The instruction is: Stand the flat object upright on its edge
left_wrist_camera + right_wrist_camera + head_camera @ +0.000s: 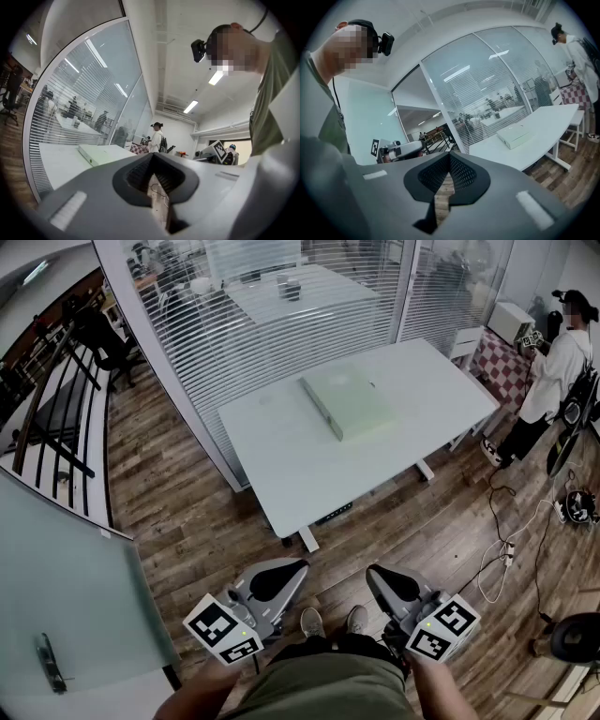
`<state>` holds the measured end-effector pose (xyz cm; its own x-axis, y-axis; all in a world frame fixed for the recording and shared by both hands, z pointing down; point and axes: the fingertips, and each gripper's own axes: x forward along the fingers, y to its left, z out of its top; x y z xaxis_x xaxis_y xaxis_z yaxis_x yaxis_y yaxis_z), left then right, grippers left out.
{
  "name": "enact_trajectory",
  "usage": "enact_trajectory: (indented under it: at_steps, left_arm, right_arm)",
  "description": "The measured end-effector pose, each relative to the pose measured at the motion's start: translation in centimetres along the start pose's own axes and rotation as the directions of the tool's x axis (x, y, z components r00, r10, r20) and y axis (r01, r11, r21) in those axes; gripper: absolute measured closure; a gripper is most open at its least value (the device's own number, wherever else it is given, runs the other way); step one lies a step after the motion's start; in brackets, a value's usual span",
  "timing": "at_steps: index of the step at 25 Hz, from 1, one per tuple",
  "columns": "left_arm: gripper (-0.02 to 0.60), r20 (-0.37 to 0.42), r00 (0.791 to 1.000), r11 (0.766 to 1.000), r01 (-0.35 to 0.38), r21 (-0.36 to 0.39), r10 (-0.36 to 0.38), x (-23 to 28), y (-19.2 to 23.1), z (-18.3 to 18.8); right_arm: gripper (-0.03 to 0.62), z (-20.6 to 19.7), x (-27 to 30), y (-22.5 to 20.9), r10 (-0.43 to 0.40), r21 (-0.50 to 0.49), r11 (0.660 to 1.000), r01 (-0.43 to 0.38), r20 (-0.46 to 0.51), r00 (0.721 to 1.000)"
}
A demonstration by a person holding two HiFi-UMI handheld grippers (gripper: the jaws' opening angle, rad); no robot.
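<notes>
While the flat object (347, 401), a pale green rectangular slab with a smooth matte face and thin sides, is lying flat on the far half of the table (281, 460), both tools are hanging well apart from it, over the near floor (187, 521). That table is showing a glossy white top with rounded corners, and the floor is showing brown wood planks. At the far left, a glass wall (234, 324) is carrying fine horizontal blinds.

The left gripper (296, 567) and the right gripper (373, 572) are both showing smooth grey moulded shells, black ribbed pads and 1 cube each with black-and-white square markers. They are sitting side by side at the person's waist, pointing roughly level toward the table and leaning slightly toward each other. On each of the 2, the jaws are pressing together with nothing between them.
</notes>
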<state>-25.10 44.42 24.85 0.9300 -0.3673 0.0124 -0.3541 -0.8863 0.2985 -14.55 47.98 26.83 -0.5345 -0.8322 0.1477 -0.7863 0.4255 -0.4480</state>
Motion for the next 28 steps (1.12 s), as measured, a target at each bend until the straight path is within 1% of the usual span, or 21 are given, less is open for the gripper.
enact_trajectory:
  at_steps: [7,11,16,20,24,28]
  left_arm:
    - [0.581,-0.019,1.0,1.0,0.018,0.0,-0.018,1.4,0.0,-0.2]
    - [0.581,-0.036,0.999,1.0,0.02,0.011,-0.02,2.8,-0.3,-0.6]
    - [0.581,-0.063,0.998,1.0,-0.003,0.008,0.004,4.8,-0.5,-1.1]
    - [0.581,-0.083,0.996,0.999,-0.038,0.016,0.039,7.2,-0.6,-1.4]
    - [0.581,-0.097,0.993,0.997,-0.06,0.039,0.063,10.0,-1.4,-1.3]
    - [0.581,-0.115,0.991,0.994,-0.064,0.088,0.074,12.9,-2.7,-1.4]
  right_arm:
    - [0.585,0.4,0.0,-0.8,-0.007,0.003,1.0,0.007,-0.005,1.0]
    - [0.585,0.4,-0.5,-2.0,-0.008,0.014,1.0,0.008,-0.008,1.0]
    - [0.585,0.9,-0.7,-4.5,0.008,0.041,0.999,-0.007,-0.015,1.0]
    - [0.585,1.1,-1.3,-7.1,0.034,0.078,0.996,-0.033,-0.019,0.999]
    - [0.584,1.8,-2.4,-10.1,0.057,0.114,0.992,-0.055,-0.014,0.998]
    - [0.584,3.0,-3.1,-12.6,0.087,0.119,0.989,-0.085,-0.007,0.996]
